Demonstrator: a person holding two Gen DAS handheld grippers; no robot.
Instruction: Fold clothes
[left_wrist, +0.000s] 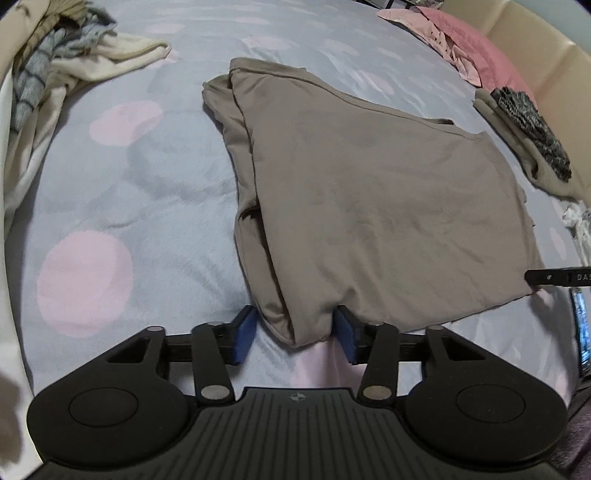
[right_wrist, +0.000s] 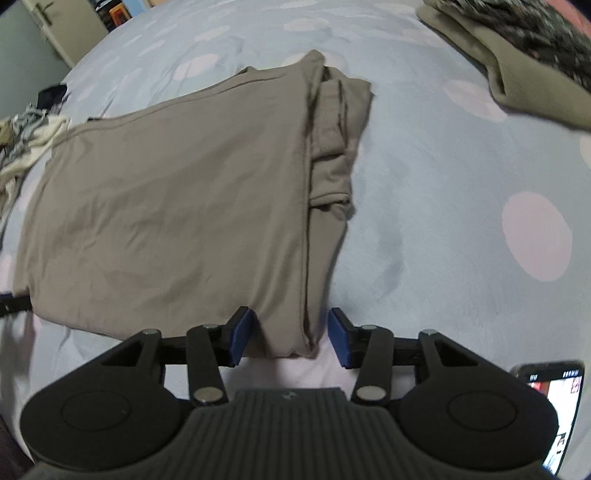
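A taupe garment (left_wrist: 369, 192) lies folded flat on the bed, with its sleeve layers stacked along one long side. My left gripper (left_wrist: 295, 334) sits low at the garment's near left corner. Its blue pads (left_wrist: 245, 334) stand on either side of the bunched fold and do not squeeze it. In the right wrist view the same garment (right_wrist: 166, 206) spreads to the left. My right gripper (right_wrist: 286, 339) straddles its near right corner, open, with a gap between the cloth and the right-hand pad (right_wrist: 338, 339).
The bedspread (left_wrist: 147, 177) is pale blue with pink dots. A heap of unfolded clothes (left_wrist: 55, 74) lies far left, folded olive and dark knit pieces (left_wrist: 528, 133) lie at the right, and pink pillows (left_wrist: 469, 48) lie behind. A lit phone (right_wrist: 557, 406) rests near the right gripper.
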